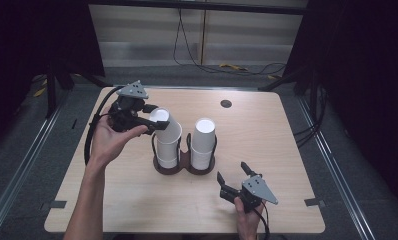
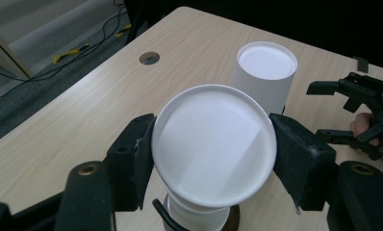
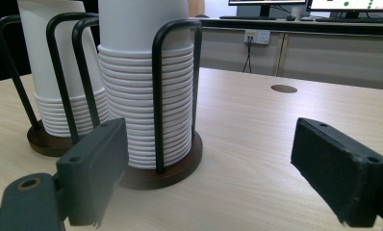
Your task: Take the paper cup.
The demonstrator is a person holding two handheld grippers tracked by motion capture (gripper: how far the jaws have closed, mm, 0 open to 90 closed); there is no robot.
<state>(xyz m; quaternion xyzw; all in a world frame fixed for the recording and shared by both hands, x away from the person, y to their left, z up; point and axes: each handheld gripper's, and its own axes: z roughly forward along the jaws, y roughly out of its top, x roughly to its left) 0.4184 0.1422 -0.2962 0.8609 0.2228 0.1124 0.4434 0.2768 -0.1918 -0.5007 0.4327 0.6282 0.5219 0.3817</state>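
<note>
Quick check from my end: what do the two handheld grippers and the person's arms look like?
Both grippers are black, each with two blocky black jaws. The left gripper and right gripper each carry a grey three-cornered plate with dark dots. A thick black cable trails from the left one. The forearms are bare, no sleeves or gloves.

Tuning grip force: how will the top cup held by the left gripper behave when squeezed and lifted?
The cup looks like thin white paper, so probably light and easy to crush; the left gripper holds it across the closed end. It's already tilted off its stack, so it likely slides free, though nested cups may stick.
</note>
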